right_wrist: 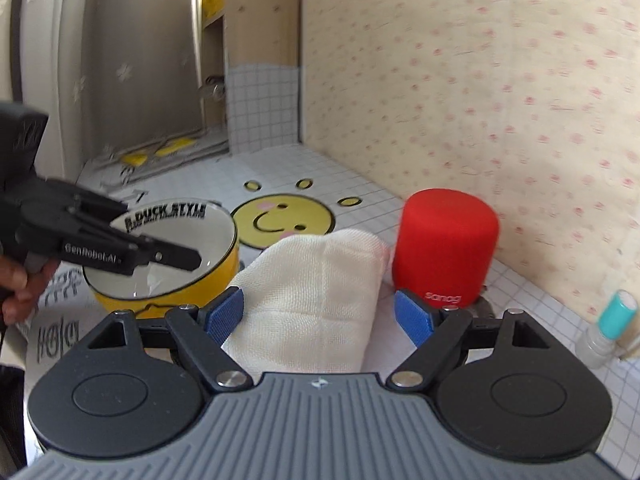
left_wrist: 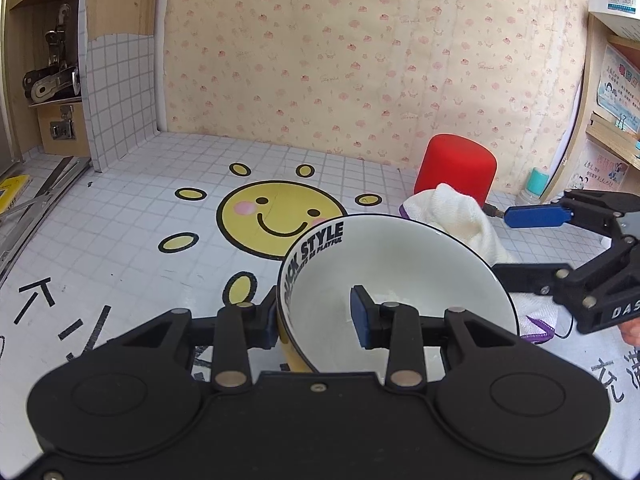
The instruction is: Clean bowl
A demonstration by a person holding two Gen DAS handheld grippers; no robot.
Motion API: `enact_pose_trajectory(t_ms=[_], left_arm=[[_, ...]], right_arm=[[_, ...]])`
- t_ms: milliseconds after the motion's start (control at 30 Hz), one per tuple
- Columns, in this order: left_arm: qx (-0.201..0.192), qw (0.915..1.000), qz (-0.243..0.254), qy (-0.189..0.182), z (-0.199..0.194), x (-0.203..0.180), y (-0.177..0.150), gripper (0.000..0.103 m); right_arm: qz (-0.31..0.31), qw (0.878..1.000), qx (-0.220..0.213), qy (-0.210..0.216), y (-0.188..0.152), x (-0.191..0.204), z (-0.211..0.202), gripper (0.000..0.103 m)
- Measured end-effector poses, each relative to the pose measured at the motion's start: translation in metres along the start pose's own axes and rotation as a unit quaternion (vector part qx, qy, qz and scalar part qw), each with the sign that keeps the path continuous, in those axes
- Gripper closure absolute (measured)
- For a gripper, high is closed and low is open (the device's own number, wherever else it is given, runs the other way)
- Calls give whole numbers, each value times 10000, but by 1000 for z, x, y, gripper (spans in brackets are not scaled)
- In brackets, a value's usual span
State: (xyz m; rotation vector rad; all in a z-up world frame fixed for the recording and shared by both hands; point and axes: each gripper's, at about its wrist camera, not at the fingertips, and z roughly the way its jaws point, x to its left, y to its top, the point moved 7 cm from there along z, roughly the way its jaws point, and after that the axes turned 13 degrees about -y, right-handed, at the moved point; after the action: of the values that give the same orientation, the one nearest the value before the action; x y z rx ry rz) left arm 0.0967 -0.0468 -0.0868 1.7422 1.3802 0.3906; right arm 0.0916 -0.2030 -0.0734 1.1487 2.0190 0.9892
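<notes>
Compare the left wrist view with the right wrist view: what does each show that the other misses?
Left wrist only: the left gripper from behind, clamped on the bowl's rim, plus a shelf of metal hardware.

Right wrist only: the right gripper open around the white cloth, one pad touching it and the other clear, and the bowl's yellow outside.

Both: bowl, cloth, red cylinder, smiley-sun mat, teal-capped bottle.

A red cylindrical speaker (right_wrist: 446, 246) stands far right by the floral wallpaper (left_wrist: 360, 52); a smiling sun print (left_wrist: 276, 216) marks the tiled tabletop (left_wrist: 120, 216); a teal-capped bottle (right_wrist: 612, 322) sits right
</notes>
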Motion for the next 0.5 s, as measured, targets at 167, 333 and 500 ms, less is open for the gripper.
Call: enact_pose_trajectory(t_ms=[167, 333, 500], left_arm=[[14, 10000, 0, -6, 1, 0, -1, 66], [43, 10000, -15, -23, 2, 1, -1, 66], [54, 10000, -28, -17, 4, 1, -2, 66]], right_arm=[[-342, 9992, 156, 134, -2, 14, 15, 19], [-419, 9987, 289, 75, -5, 19, 28, 19], [-362, 9990, 248, 57, -9, 19, 27, 19]])
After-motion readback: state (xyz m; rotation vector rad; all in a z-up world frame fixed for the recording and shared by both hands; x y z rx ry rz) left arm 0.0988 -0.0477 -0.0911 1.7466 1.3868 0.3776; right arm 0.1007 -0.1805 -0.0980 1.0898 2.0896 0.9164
